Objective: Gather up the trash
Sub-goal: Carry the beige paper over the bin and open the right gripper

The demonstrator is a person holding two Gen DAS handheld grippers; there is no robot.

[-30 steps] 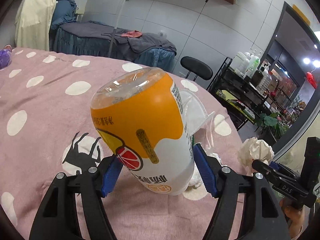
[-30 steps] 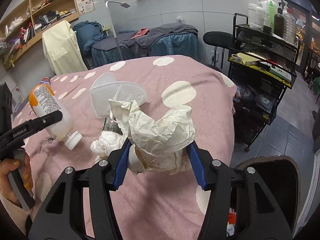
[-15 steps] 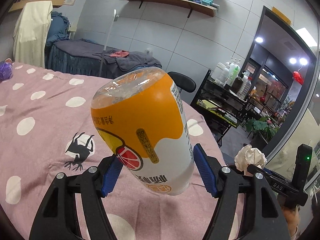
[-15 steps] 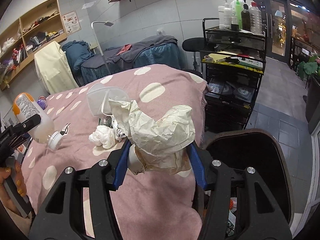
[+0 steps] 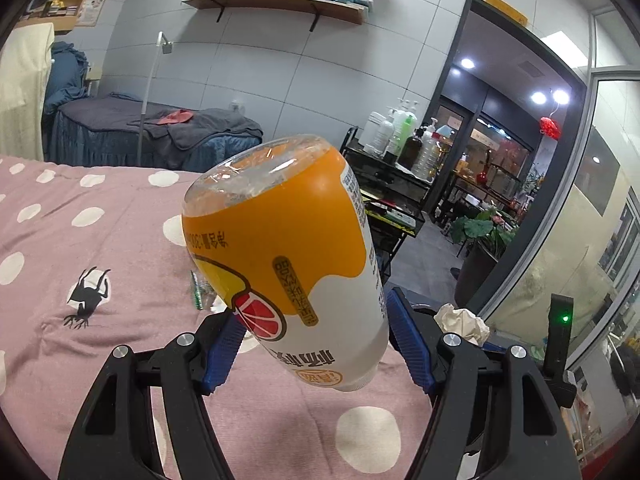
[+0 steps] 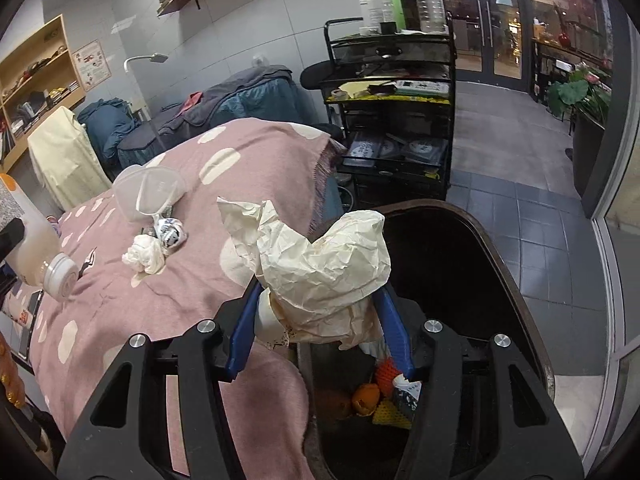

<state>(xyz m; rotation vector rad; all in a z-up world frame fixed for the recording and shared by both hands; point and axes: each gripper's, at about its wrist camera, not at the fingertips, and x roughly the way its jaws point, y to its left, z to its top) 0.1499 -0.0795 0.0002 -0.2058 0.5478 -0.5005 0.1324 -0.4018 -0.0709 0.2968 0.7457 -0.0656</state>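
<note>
My left gripper [image 5: 312, 344] is shut on an orange-and-white plastic bottle [image 5: 288, 264], held in the air above the pink dotted bed cover [image 5: 80, 240]. The bottle also shows at the left edge of the right wrist view [image 6: 28, 240]. My right gripper [image 6: 316, 332] is shut on a crumpled cream paper wad [image 6: 316, 264], held over the near rim of a dark trash bin [image 6: 472, 280] with orange peel and scraps inside. The wad also shows small in the left wrist view [image 5: 460, 320]. On the cover lie a clear plastic cup [image 6: 152, 192], a white tissue ball [image 6: 146, 256] and a printed wrapper [image 6: 172, 232].
A black trolley [image 6: 392, 120] with bottles stands beyond the bed's end. A massage bed with dark covers [image 6: 240, 92] is at the back. Tiled floor [image 6: 520, 220] and a glass door lie to the right. A potted plant [image 5: 484, 236] stands by the doorway.
Both grippers have moved right, towards the bed's end. The paper wad went from above the cover to above the bin. The bottle rose higher off the cover.
</note>
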